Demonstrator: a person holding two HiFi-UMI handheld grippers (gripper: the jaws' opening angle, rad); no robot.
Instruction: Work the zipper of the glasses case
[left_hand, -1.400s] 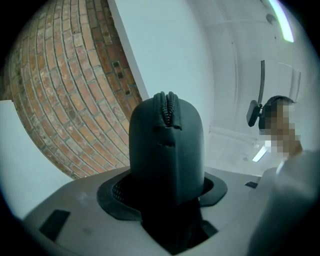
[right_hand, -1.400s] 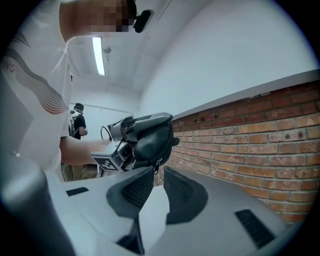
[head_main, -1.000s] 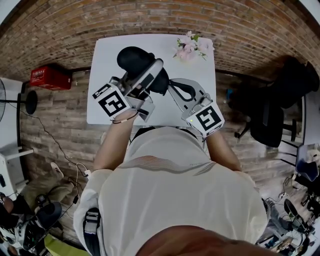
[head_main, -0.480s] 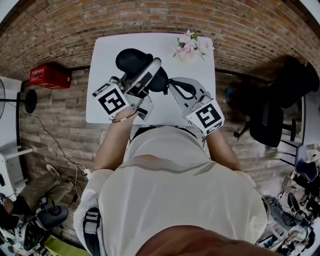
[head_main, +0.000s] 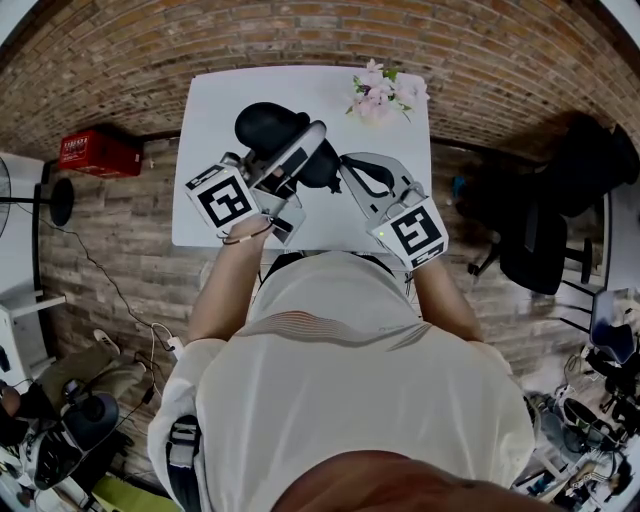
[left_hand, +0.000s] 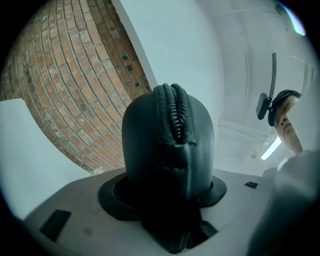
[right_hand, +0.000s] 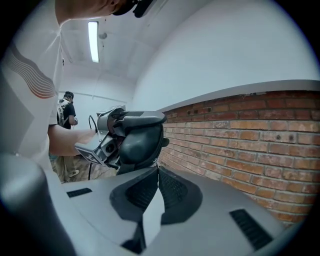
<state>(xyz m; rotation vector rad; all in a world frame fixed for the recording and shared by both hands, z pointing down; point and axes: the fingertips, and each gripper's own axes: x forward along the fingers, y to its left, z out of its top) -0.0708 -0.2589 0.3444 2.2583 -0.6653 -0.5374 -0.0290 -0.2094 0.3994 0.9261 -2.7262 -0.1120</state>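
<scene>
Zipper-working step in hand. Left gripper (head_main: 298, 150) clamped wide around glasses case (head_main: 272, 128), case held clear above worktop (head_main: 210, 105), zipper (left_hand: 175, 112) running over case end. Right gripper (head_main: 342, 168) pinched together, tips at case; pull tab too small to tell. Next likely calls for steady draw along zipper line, left gripper bracing case.

The glasses case (left_hand: 167, 145) has a matt black shell with a fine cloth-like grain; its zipper (left_hand: 175, 112) is a ribbed black coil. Below the case, the surface (head_main: 215, 110) looks smooth, white and matt. Beside the case, the right gripper (right_hand: 156, 167) is matt grey plastic, its jaws lined in ribbed black.
</scene>
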